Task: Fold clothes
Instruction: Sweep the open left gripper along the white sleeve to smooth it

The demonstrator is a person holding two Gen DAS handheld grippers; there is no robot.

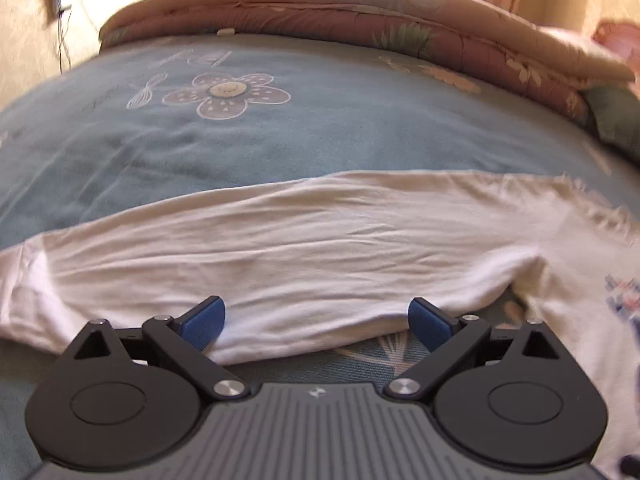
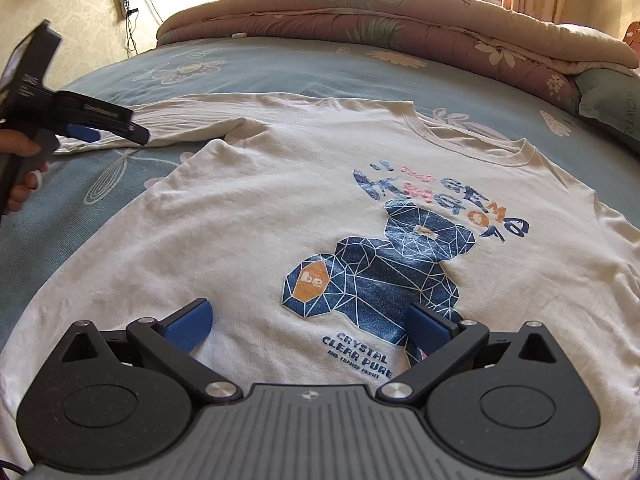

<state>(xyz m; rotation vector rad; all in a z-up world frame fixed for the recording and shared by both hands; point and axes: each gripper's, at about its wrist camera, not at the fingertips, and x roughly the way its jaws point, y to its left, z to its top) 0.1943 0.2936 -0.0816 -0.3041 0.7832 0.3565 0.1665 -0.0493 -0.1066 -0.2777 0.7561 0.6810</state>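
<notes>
A white long-sleeved T-shirt [image 2: 248,216] with a blue geometric bear print [image 2: 380,268] lies flat, front up, on the bed. Its left sleeve [image 1: 288,248] stretches sideways across the blue sheet. My left gripper [image 1: 316,322] is open, low over the near edge of that sleeve, its blue pads [image 1: 204,322] on either side of the cloth edge. From the right wrist view the left gripper [image 2: 86,130] shows at the far left over the sleeve, held by a hand [image 2: 22,168]. My right gripper [image 2: 308,330] is open above the shirt's lower body, holding nothing.
The bed has a blue sheet with flower prints [image 1: 224,94]. A rolled pink floral quilt [image 2: 380,16] lies along the far edge, a green pillow [image 2: 612,100] at the right. Cables and a power strip [image 2: 122,2] hang on the left wall.
</notes>
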